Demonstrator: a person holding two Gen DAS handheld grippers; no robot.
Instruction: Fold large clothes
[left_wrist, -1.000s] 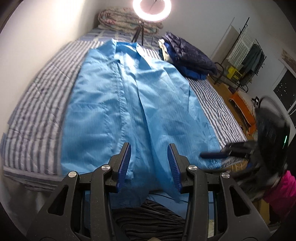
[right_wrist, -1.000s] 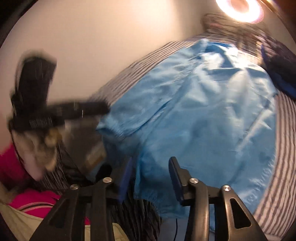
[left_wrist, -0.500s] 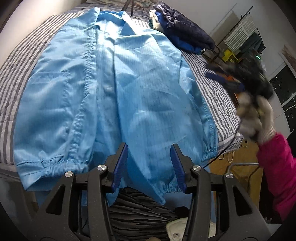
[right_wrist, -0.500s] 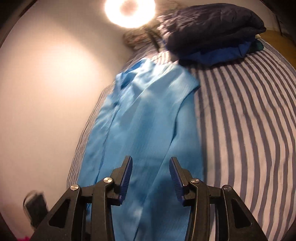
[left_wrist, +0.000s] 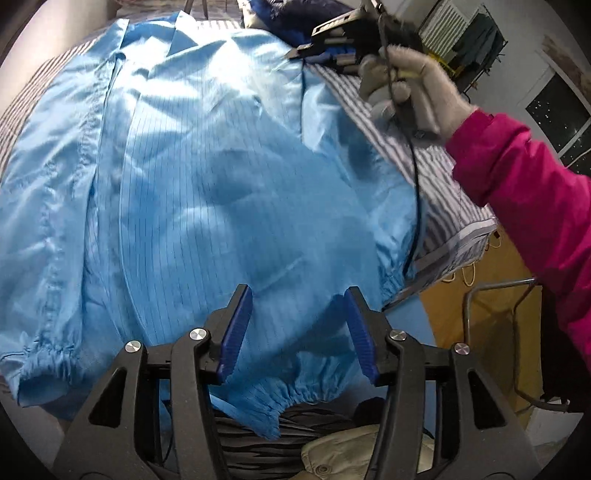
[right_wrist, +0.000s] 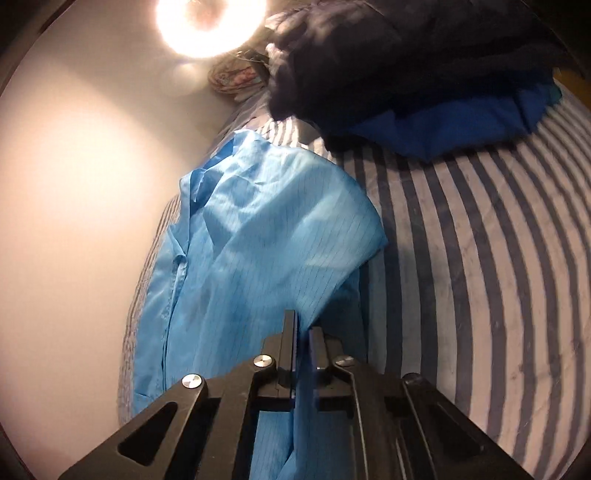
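— Right gripper (right_wrist: 302, 334), status?
— Pressed together, pinching light-blue coat (right_wrist: 258, 236) fabric at its right edge; cloth pulled up into a ridge running from jaws toward 12 o'clock.
— Same grip seen from left wrist cam?
— Yep, up at 1 o'clock (left_wrist: 295, 54), held by gloved hand (left_wrist: 410, 85) w/ pink sleeve (left_wrist: 524, 192) behind. Tips right at coat's upper right edge, approx shoulder area.
— Left gripper (left_wrist: 298, 326)?
— Spread, jaws opening. Blue pads (left_wrist: 235, 332) hanging over hem zone at 6 o'clock; coat visible between them, but can't tell if touching. No pinch seen.
— Coat position?
— Laid flat on striped bedsheet (right_wrist: 480, 258), collar toward 12, elastic cuffs at 6–8 o'clock near bed's near edge. Fills most of left cam view.
— Other stuff?
— Dark navy jacket (right_wrist: 406, 55) piled on a royal-blue garment (right_wrist: 443, 125) at 1 o'clock in right cam, apart from coat. Ring light (right_wrist: 210, 22) glaring at 12, folded quilt (right_wrist: 236, 79) just below it. Clothes rack (left_wrist: 476, 40) at 2 o'clock in left cam, orange floor (left_wrist: 476, 273) past bed's corner.
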